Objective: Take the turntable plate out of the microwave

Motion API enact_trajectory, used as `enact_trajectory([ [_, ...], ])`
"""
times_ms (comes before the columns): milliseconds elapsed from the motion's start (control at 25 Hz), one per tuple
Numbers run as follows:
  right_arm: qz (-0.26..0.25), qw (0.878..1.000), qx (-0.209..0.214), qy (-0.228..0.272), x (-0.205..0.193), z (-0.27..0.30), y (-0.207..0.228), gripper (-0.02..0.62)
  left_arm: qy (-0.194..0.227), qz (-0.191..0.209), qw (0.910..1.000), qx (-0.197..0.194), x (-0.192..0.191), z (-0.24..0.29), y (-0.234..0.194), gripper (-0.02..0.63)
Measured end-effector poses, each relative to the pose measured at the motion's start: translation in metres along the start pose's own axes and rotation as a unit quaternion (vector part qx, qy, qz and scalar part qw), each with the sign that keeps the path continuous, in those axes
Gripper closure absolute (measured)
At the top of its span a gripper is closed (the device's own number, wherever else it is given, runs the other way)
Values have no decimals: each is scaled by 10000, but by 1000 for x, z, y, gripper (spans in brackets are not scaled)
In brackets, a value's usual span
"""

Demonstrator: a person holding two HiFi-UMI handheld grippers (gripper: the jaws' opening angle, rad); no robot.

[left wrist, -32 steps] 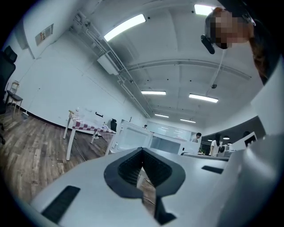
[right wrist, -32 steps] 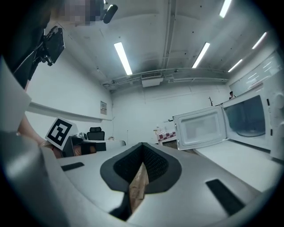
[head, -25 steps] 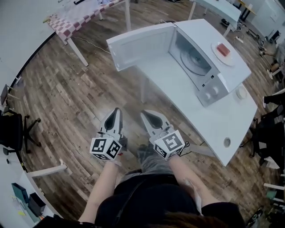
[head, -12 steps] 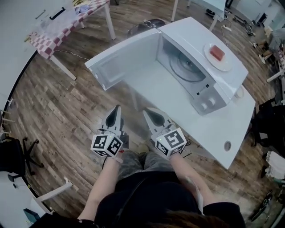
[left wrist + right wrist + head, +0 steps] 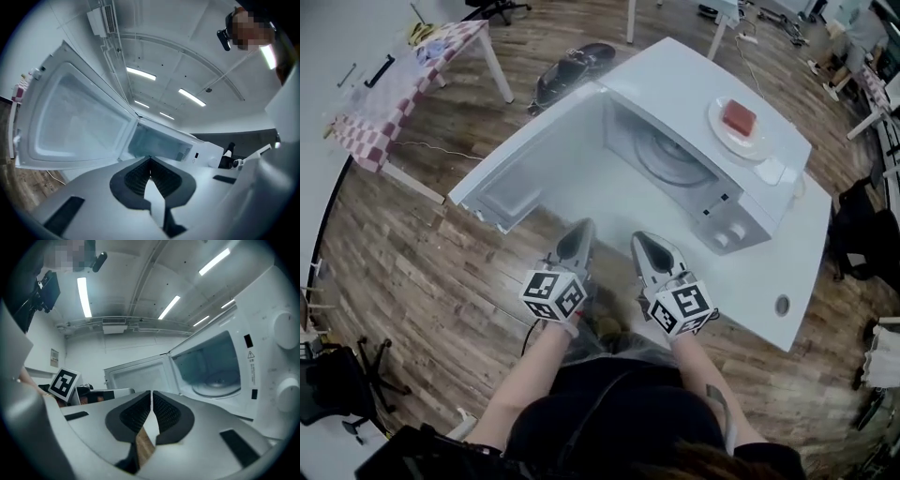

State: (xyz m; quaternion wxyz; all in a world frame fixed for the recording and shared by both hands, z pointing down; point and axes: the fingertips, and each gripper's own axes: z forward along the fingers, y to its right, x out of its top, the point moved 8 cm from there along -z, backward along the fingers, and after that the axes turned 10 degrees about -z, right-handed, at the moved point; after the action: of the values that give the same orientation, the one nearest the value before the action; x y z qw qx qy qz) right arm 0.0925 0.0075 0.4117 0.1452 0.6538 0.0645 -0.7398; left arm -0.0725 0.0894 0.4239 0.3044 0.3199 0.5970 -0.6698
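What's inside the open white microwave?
A round glass turntable plate lies flat on the floor of the open white microwave. Nothing sits on it. The cavity's rear is hidden under the microwave's top.

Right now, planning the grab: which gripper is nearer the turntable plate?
Right. Right gripper: in front of the microwave, short of the turntable plate. Left gripper: farther left, nearer the door.
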Motion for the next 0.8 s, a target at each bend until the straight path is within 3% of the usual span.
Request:
enact_trajectory([
  [240,351,9955,-865,-153,-5,21,29,574,-559,-92,9975,-425,13,67,-19,594],
  [560,763,9775,-1936,-358,-13,53,55,574,-1380,-213,9854,-971,19,132,-38,594],
  [640,1188,9665,-2251,-342,-18,58,64,574,-1576,-285,9819,-1006,17,144,-44,594],
  [800,2272,9282,-2931,-313,-34,66,81,569,-1937,-355,9735,-1161,9,162,-51,594],
])
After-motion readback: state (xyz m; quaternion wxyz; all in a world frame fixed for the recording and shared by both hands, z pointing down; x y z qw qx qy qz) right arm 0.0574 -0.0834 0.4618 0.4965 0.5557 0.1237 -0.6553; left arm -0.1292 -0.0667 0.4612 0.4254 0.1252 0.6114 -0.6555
